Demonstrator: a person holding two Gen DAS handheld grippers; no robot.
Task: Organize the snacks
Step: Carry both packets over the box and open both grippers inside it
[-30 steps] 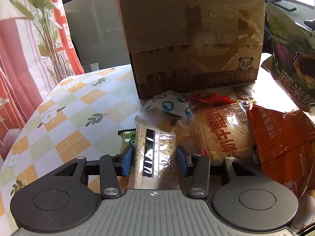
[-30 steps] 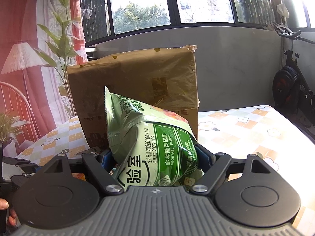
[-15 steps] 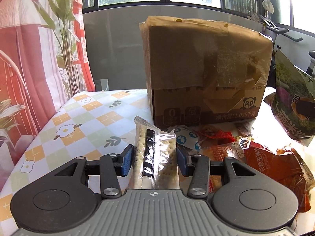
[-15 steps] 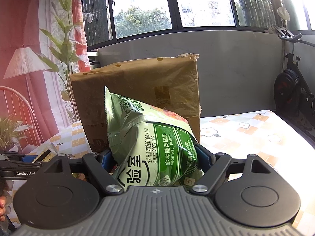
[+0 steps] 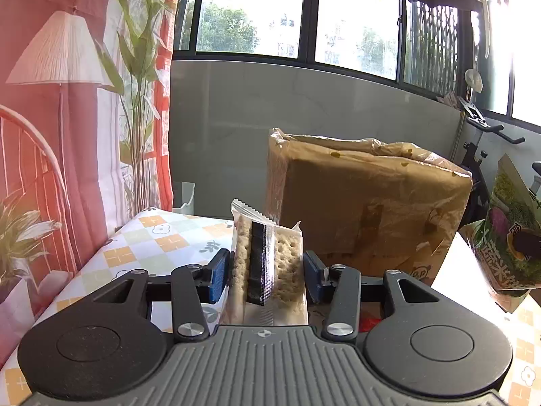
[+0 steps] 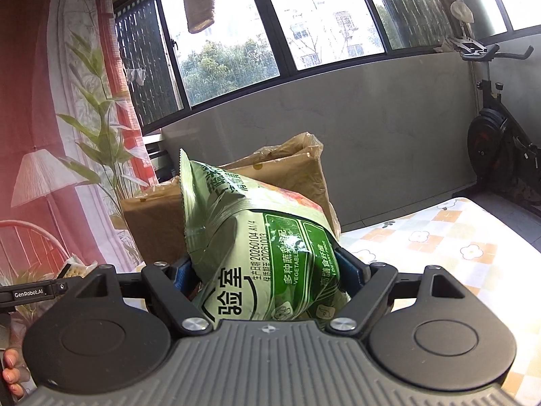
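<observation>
My left hand-held gripper (image 5: 267, 275) pinches a brittle cracker pack (image 5: 267, 264) by its edges, my right hand-held gripper (image 6: 267, 275) clamps a soft, puffy green bag (image 6: 257, 247) low.

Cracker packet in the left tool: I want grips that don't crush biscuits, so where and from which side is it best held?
Across the two long edges of the cracker packet, as the left tool has it now: pads on the narrow sides, coming from the short end. Its shape is flat and stiff, so squeezing edge to edge probably loads the biscuits along their plane instead of bending them.
</observation>
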